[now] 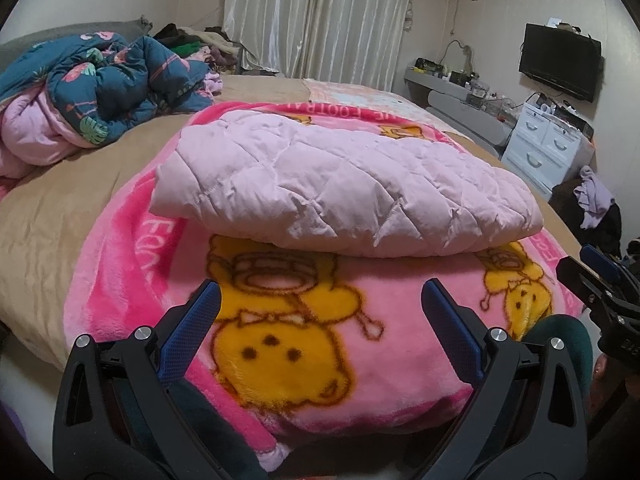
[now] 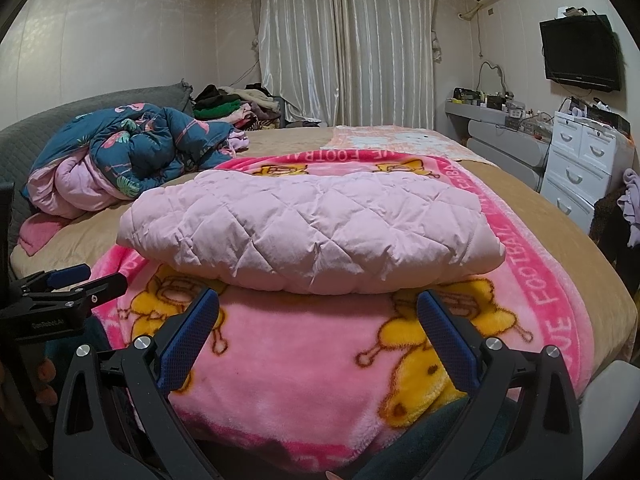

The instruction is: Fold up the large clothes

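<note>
A pale pink quilted garment (image 1: 332,184) (image 2: 312,232) lies folded into a thick rectangle on a bright pink cartoon blanket (image 1: 304,340) (image 2: 304,376) spread over the bed. My left gripper (image 1: 320,300) hovers open just in front of the garment's near edge, nothing between its blue pads. My right gripper (image 2: 318,308) is also open, close to the same near edge, a little to the right. The right gripper (image 1: 600,276) shows at the right edge of the left wrist view. In the right wrist view, the left gripper (image 2: 72,280) shows at the left edge.
A crumpled dark blue flamingo-print duvet (image 1: 100,88) (image 2: 132,152) is heaped at the back left of the bed (image 1: 48,232). A clothes pile (image 2: 232,108) sits behind it. White drawers (image 2: 580,160), a shelf and a wall television (image 2: 580,56) stand to the right.
</note>
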Available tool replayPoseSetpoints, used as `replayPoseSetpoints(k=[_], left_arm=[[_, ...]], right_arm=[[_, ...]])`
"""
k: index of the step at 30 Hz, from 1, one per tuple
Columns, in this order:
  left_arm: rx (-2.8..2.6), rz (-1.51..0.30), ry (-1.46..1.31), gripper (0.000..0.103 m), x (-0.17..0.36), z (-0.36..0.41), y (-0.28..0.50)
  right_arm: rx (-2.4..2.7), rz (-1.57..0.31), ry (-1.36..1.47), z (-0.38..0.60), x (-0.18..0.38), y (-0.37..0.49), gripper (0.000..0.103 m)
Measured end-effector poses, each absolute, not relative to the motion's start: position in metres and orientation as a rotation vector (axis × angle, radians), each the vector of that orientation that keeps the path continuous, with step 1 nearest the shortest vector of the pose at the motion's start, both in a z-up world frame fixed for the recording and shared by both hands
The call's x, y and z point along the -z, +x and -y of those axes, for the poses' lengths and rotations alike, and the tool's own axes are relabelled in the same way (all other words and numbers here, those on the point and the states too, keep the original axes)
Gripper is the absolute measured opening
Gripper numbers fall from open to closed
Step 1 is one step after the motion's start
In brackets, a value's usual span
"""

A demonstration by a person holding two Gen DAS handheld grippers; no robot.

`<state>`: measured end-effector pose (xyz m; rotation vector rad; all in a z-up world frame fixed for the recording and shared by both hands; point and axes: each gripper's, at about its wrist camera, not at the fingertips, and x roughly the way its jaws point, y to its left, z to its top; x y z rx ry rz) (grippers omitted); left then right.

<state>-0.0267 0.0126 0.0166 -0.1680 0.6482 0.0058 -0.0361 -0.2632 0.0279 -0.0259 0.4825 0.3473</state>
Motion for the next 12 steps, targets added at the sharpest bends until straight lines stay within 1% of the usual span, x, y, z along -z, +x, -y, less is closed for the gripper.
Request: replayPoseSetpoints(k=[4, 6, 9, 12], left_arm=[[-0.027, -0.666, -0.198, 0.094, -0.012, -0.025, -0.020], [-0.065, -0.692, -0.245, 0.094, -0.010, -0.047, -0.012], [-0.155, -0.711, -0.277, 0.094, -0.011, -0.095, 0.003], [-0.350, -0.690, -0.271, 0.094, -0.017, -0.170, 0.021]], right_arm=[[-0.334, -0.489, -0.001, 0.271, -0.025, -0.034, 0.099], [-0.304, -0.477, 0.022, 0.286, -0.026, -0.031, 0.099], [-0.193, -0.471, 0.080, 0.339, -0.029, -0.019, 0.099], [0.055, -0.488, 0.161, 0.430, -0.017, -0.004, 0.099]])
